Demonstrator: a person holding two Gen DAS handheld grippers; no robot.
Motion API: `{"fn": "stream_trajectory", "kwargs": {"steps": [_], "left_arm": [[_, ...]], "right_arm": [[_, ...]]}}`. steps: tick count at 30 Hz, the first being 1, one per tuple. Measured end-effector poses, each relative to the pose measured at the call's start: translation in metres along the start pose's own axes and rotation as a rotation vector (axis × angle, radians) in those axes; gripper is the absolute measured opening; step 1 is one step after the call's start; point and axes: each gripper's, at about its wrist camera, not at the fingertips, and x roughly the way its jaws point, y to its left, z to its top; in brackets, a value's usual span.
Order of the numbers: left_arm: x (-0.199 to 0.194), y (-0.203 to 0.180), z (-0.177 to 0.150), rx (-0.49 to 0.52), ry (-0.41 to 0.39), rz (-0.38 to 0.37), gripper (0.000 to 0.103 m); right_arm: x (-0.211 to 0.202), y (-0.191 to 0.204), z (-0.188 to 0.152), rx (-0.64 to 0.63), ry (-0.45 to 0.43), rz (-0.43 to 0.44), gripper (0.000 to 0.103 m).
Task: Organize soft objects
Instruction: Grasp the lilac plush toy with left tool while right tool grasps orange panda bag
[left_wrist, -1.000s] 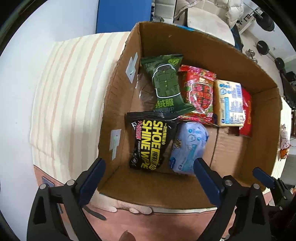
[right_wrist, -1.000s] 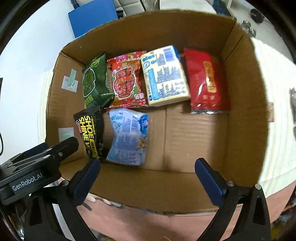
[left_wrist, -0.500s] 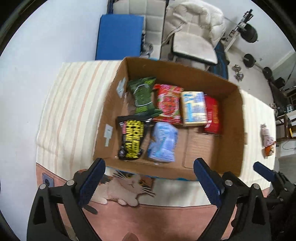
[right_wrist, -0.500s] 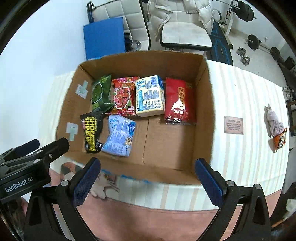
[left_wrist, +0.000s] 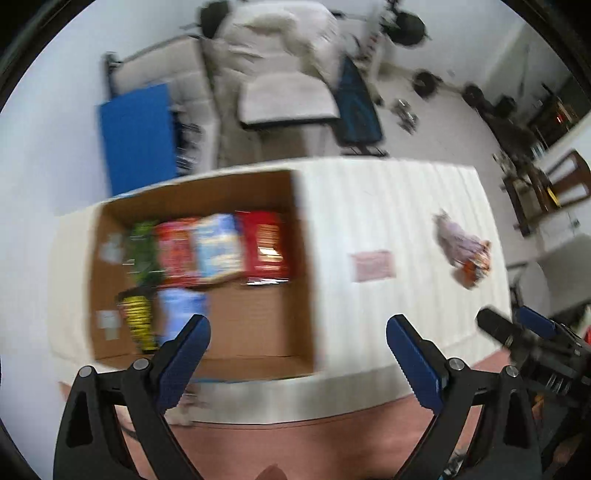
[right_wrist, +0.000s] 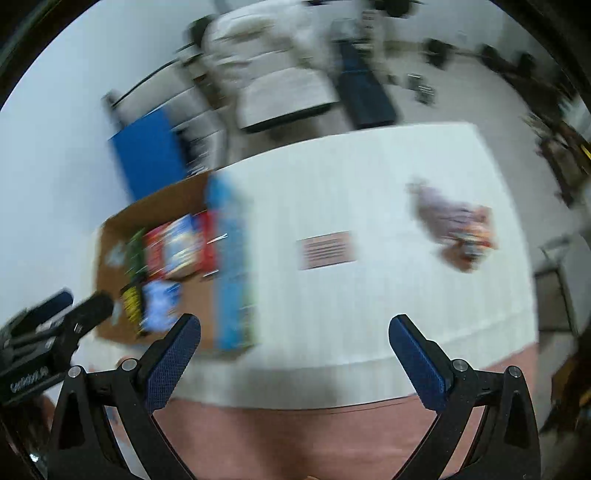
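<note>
Blue pads on black arms frame the bottom of both views. My left gripper (left_wrist: 297, 349) has its jaws spread wide with nothing between them, and my right gripper (right_wrist: 294, 347) is just as wide and just as empty. Neither touches anything; both hang above the striped cloth (left_wrist: 388, 229) and the pink mat edge (left_wrist: 295, 446) below it.

Both views are smeared by motion, so fine detail is lost. In the left view the cardboard box (left_wrist: 306, 295) sits left of centre, open at the top. Along its far wall lie a green packet (left_wrist: 142, 251), a red patterned packet (left_wrist: 175, 251), a pale blue-and-yellow packet (left_wrist: 218, 247) and a red packet (left_wrist: 264, 243), side by side. Nearer me are a black-and-yellow packet (left_wrist: 138, 321) and a light blue packet (left_wrist: 181, 314), the latter partly behind my left pad.

A small label card (left_wrist: 373, 266) lies on the cloth right of the box. Further right, well apart from the box, lies a soft lilac-and-orange bundle (left_wrist: 461, 251).

The right view shows the box's outer side as a blue printed panel (right_wrist: 232, 273), which the left view does not, and puts the bundle in the upper right. A chair (left_wrist: 284, 96) and a blue board (left_wrist: 136, 136) stand beyond the table.
</note>
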Motion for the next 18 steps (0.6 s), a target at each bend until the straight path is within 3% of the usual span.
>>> {"fn": "stream_trajectory", "kwargs": {"steps": [6,9,13,18], "left_arm": [[0.077,-0.105,0.051,0.056,0.151,-0.087,0.098],[0.110,-0.149,0.071,0.033,0.214,-0.143,0.098],[0.160,-0.192,0.095,-0.027,0.323,-0.216,0.098],[0.219,-0.233,0.115,-0.045,0.436,-0.211,0.098]], "right_arm": [[0.024,-0.166,0.041,0.334,-0.004,-0.025,0.103],[0.056,-0.235,0.052,0.482,0.029,0.023,0.103],[0.102,-0.293,0.060,0.613,0.089,0.102,0.099],[0.151,-0.318,0.060,0.678,0.159,0.177,0.089]]}}
